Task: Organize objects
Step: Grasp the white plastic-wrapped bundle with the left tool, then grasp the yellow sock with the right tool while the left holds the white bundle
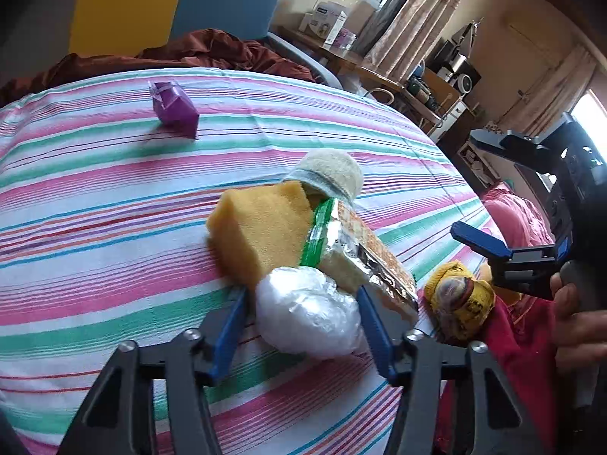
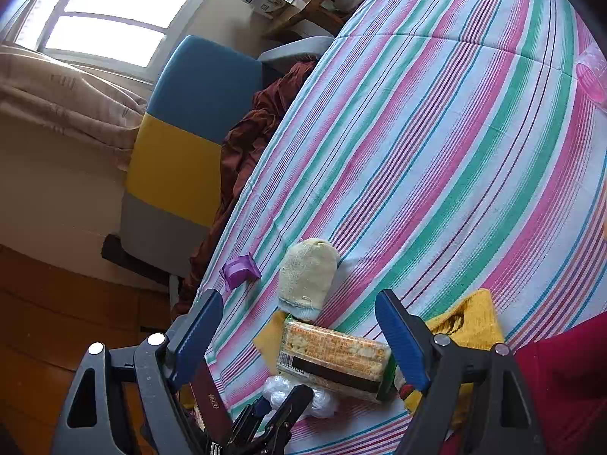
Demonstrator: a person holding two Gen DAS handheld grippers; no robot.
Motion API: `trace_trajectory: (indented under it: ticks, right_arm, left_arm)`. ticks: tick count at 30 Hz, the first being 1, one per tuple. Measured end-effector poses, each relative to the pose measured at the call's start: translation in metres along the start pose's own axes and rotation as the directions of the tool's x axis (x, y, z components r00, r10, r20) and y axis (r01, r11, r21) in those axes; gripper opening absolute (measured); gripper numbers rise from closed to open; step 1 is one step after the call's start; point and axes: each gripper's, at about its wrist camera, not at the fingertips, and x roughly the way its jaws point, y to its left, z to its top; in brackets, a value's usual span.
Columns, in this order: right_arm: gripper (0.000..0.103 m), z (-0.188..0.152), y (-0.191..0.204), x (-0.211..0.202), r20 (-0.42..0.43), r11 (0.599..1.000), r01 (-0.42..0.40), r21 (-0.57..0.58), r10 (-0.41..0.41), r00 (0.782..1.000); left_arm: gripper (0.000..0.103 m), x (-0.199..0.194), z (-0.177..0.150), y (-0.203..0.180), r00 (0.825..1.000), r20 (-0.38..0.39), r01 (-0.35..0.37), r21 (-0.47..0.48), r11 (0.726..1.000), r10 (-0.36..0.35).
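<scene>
- Left gripper (image 1: 301,316), fingers spread wide, is straddling a white plastic bundle (image 1: 309,313) on the striped cloth (image 1: 114,204).
- Right gripper (image 2: 299,322) is hanging wide, holding nothing, above a snack packet (image 2: 334,356).
- Yellow sponge (image 1: 261,227), at the bundle's 11 o'clock, is partly hiding a cream sock (image 1: 328,176).

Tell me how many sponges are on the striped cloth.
1. The sponge lies mid-cloth, touching the wrapped packet on its right, in front of the sock and just behind the plastic bag. Another could hide under the pile.
</scene>
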Motion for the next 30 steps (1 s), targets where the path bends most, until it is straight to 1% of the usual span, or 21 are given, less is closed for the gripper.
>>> trace_trajectory:
  ticks: [1,2,3,5,9,15,20,22,23,24,25,26,30]
  right_arm:
    - [0.084,0.0,0.0,0.001,-0.003,1.0,0.002,-0.001,-0.002,1.0]
    - [0.084,0.0,0.001,0.002,-0.007,1.0,0.005,-0.004,-0.005,1.0]
    - [0.084,0.001,0.001,0.003,-0.012,1.0,0.005,-0.007,-0.005,1.0]
    - [0.084,0.0,0.002,0.004,-0.02,1.0,0.008,-0.011,-0.008,1.0]
    - [0.084,0.0,0.001,0.004,-0.018,1.0,0.014,-0.001,-0.014,1.0]
    - [0.084,0.0,-0.001,0.005,-0.013,0.999,0.051,0.013,-0.051,0.999]
    - [0.084,0.0,-0.005,0.005,-0.009,0.994,0.106,0.032,-0.106,0.994]
    - [0.084,0.0,-0.006,0.007,-0.016,0.989,0.145,0.041,-0.144,0.989]
    - [0.084,0.0,-0.006,0.009,-0.03,0.981,0.187,0.042,-0.186,0.982]
    - [0.084,0.0,-0.004,0.012,-0.055,0.967,0.254,0.031,-0.252,0.966]
    - [0.084,0.001,0.0,0.016,-0.088,0.949,0.315,0.002,-0.314,0.945]
    - [0.084,0.001,0.005,0.019,-0.108,0.936,0.349,-0.035,-0.351,0.93]
    - [0.084,0.003,0.034,0.01,-0.11,0.882,0.438,-0.177,-0.46,0.881]
  left_arm:
    - [0.053,-0.003,-0.001,0.001,1.0,0.006,0.006,-0.002,1.0,-0.006]
    - [0.047,-0.005,-0.003,0.003,1.0,0.008,0.023,-0.004,1.0,-0.023]
    - [0.044,-0.008,-0.005,0.007,0.999,0.011,0.042,-0.007,0.999,-0.042]
    - [0.041,-0.016,-0.01,0.013,0.998,0.022,0.057,-0.006,0.998,-0.057]
    - [0.04,-0.037,-0.027,0.032,0.996,0.033,0.08,-0.021,0.997,-0.08]
    - [0.039,-0.067,-0.058,0.049,0.996,0.068,0.063,0.034,0.997,-0.065]
    - [0.039,-0.069,-0.065,0.049,0.996,0.081,0.04,0.063,0.997,-0.045]
    - [0.038,-0.067,-0.065,0.046,0.996,0.084,0.024,0.081,0.996,-0.031]
    - [0.038,-0.068,-0.065,0.046,0.996,0.083,0.019,0.084,0.996,-0.026]
    - [0.038,-0.069,-0.065,0.046,0.996,0.083,0.013,0.086,0.996,-0.02]
    - [0.038,-0.069,-0.065,0.045,0.997,0.082,0.006,0.09,0.996,-0.013]
    - [0.038,-0.069,-0.065,0.044,0.997,0.08,0.001,0.099,0.995,-0.009]
    - [0.038,-0.069,-0.067,0.044,0.997,0.078,-0.011,0.114,0.993,0.003]
